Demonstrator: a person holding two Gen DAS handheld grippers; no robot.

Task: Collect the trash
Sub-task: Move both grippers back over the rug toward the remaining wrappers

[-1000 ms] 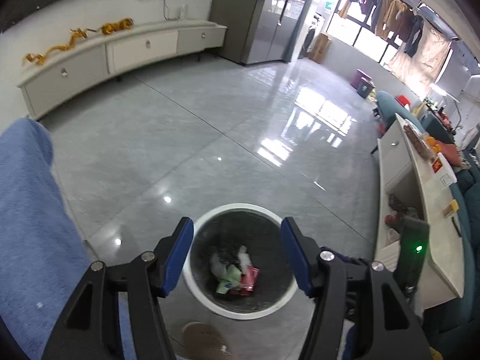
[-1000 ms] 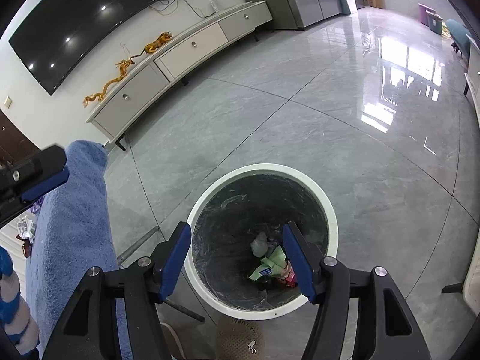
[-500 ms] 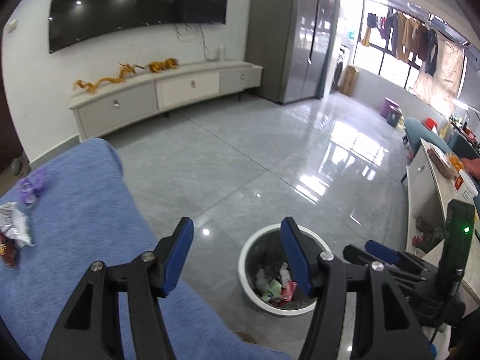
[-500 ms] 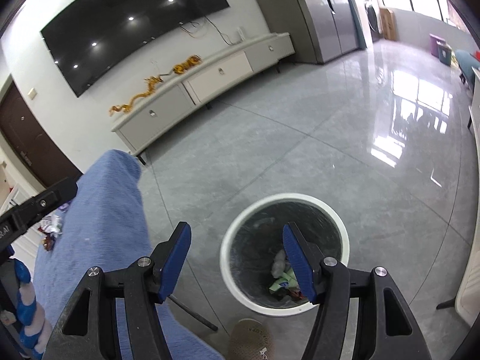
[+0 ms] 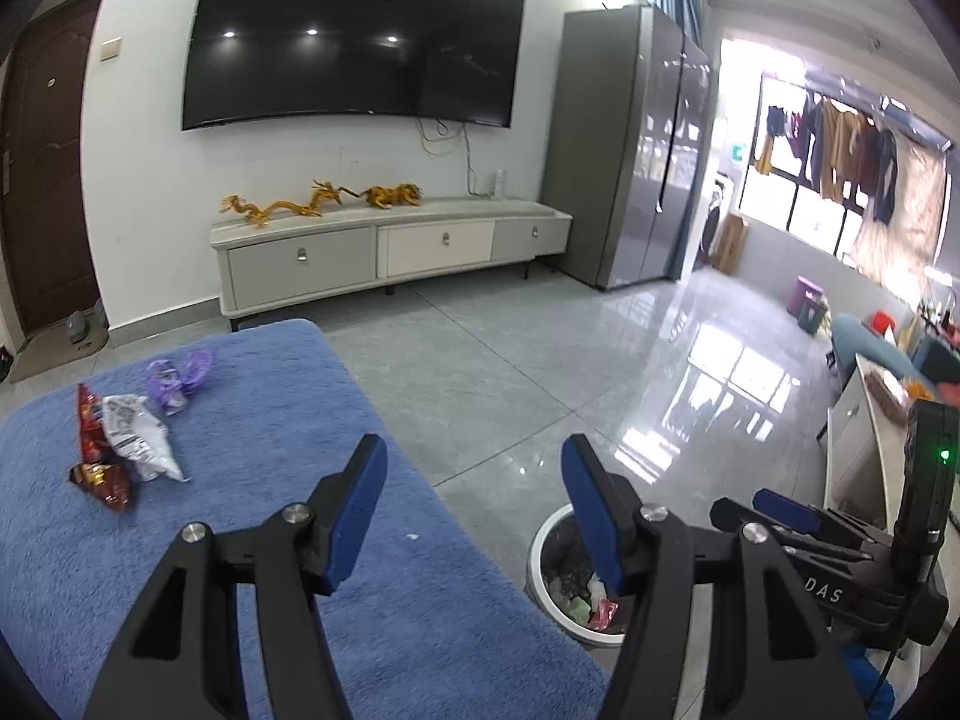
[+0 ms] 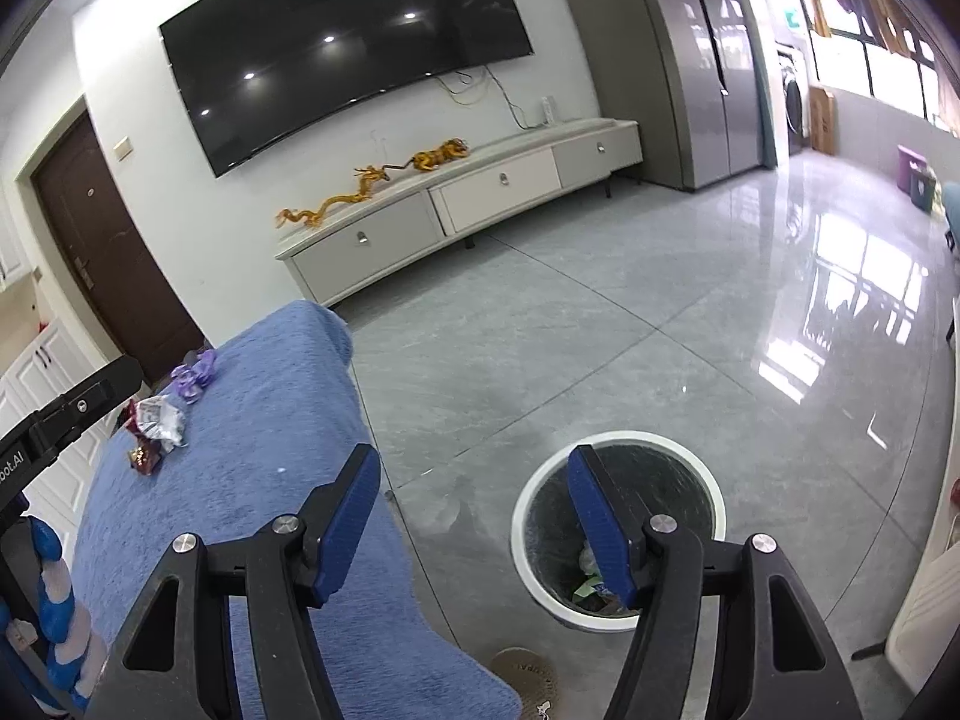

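Wrappers lie on the blue cloth-covered table [image 5: 252,540]: a white crumpled bag [image 5: 138,438], a red wrapper [image 5: 99,468] and a purple wrapper [image 5: 177,378]. They also show in the right wrist view, the white bag [image 6: 159,417] and the purple wrapper [image 6: 195,375]. A white-rimmed trash bin [image 6: 621,531] with trash inside stands on the floor right of the table; it also shows in the left wrist view [image 5: 561,582]. My left gripper [image 5: 474,510] is open and empty above the table edge. My right gripper [image 6: 474,519] is open and empty near the bin.
A TV cabinet [image 5: 390,252] with golden dragon figures stands against the far wall under a large TV [image 5: 354,36]. A grey fridge [image 5: 636,144] stands to the right. A low white table [image 5: 864,438] is at the far right. The glossy tiled floor [image 6: 660,330] lies between.
Both grippers have risen and tilted up from over the bin. The view now takes in the blue table with its wrappers and the far wall. Both stayed open.
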